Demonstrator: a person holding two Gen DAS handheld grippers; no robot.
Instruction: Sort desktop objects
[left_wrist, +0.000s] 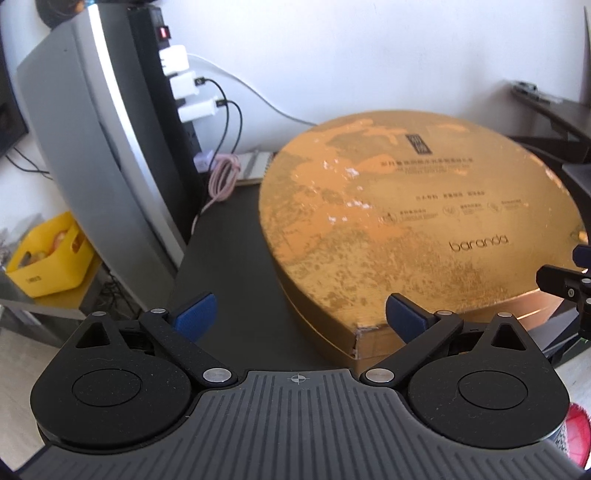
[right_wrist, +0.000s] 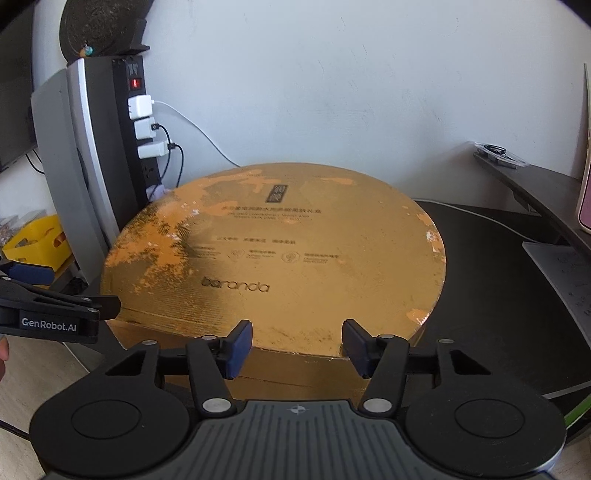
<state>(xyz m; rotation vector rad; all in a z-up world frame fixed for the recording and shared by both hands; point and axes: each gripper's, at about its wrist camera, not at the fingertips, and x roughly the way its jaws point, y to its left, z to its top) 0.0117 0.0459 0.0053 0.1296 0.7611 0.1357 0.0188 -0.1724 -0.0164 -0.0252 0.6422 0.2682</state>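
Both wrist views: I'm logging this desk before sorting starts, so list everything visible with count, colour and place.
Round cardboard gift box: one, worn gold, centre of black desk.
Power strip: one, black, upright at left, three white chargers plugged in.
Coiled cable: one, pink, behind box at left.
Plastic bin: one, yellow, low at far left.
Monitor back: one, grey, left.
Paper sheet: one, white, right.
Left claw: one, black with blue pads, open at box's left edge.
Right claw: one, same colours, open at box's near rim.

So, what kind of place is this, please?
Probably a home or office desk: a dark desktop holds a round gold box, beside a power strip with plugged-in chargers and a grey computer.
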